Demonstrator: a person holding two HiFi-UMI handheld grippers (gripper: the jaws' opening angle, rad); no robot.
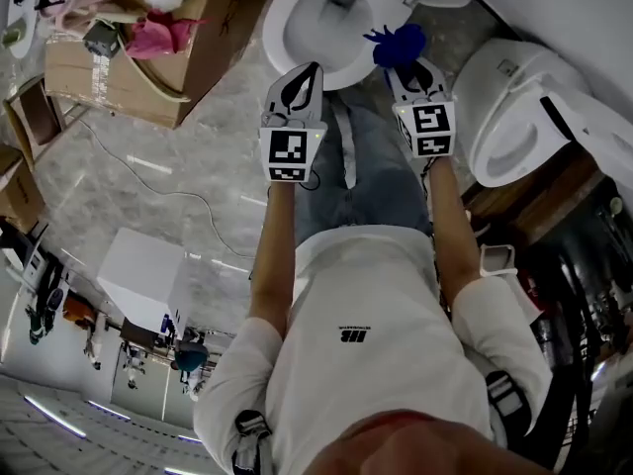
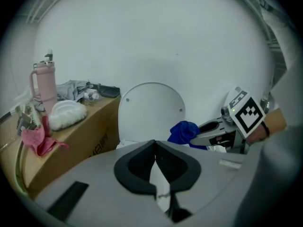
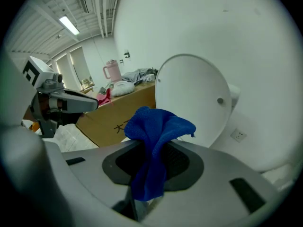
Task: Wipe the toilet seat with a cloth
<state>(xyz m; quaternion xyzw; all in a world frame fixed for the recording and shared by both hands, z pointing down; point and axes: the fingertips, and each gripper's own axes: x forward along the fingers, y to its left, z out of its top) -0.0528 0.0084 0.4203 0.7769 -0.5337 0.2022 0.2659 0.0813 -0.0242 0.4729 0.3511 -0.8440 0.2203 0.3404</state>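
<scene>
Two handheld grippers are out over a white oval toilet bowl (image 1: pixel 277 38), near its front rim.

Right gripper (image 3: pixel 152 151): jaws clamped on a crumpled blue terry cloth (image 3: pixel 158 124). The cloth bunches above the tips and a tail hangs down between the pads. It sits by the bowl's right rim; contact cannot be made out.

Left gripper (image 2: pixel 154 148): jaws together, tips touching, nothing between.

A white round toilet lid (image 2: pixel 151 109) stands upright behind the bowl. A brown cardboard box (image 1: pixel 119 77) is on the floor left of the bowl, with a pink handled tumbler (image 2: pixel 43 86) upright at its left end.
</scene>
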